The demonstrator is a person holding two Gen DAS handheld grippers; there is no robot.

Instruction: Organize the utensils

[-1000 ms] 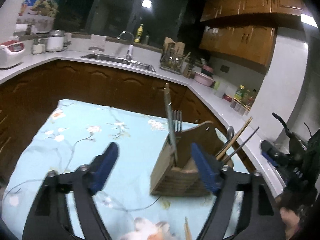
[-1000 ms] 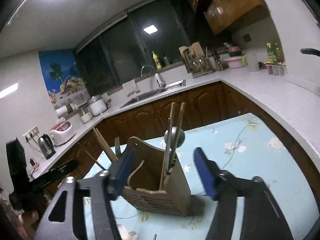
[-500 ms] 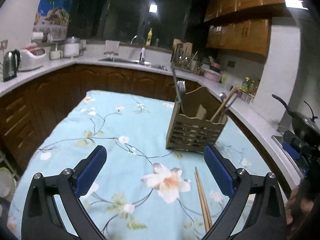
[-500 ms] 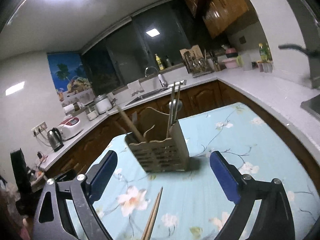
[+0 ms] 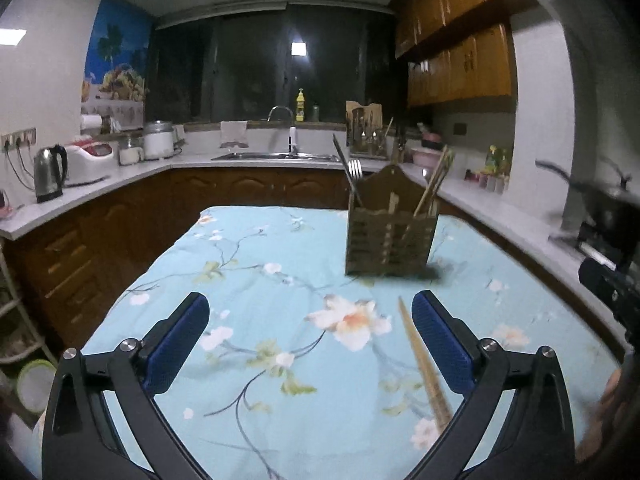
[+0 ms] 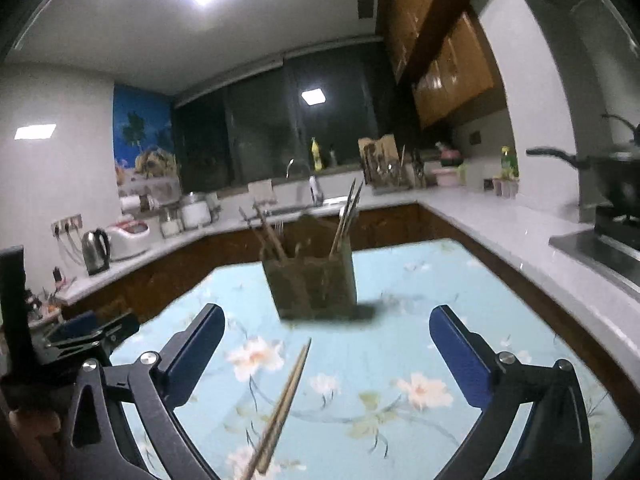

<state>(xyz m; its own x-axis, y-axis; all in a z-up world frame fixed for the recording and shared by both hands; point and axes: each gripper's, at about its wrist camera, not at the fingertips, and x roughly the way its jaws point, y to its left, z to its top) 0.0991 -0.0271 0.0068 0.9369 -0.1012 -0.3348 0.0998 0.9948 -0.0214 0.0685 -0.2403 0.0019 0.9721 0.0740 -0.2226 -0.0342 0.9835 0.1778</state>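
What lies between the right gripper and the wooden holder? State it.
A pair of chopsticks on the floral tablecloth, short of the wooden holder; the opening right gripper holds nothing. Right wrist view shows it.

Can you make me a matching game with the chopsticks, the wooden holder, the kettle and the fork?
Things:
1. loose chopsticks
2. wooden holder
3. kettle
4. fork

Places:
A. on the counter, by the wall sockets
B. standing upright on the flowered cloth
C. sticking up out of the holder
D. lying flat on the flowered cloth

Pairs: 1-D, 2-B, 3-A, 4-C
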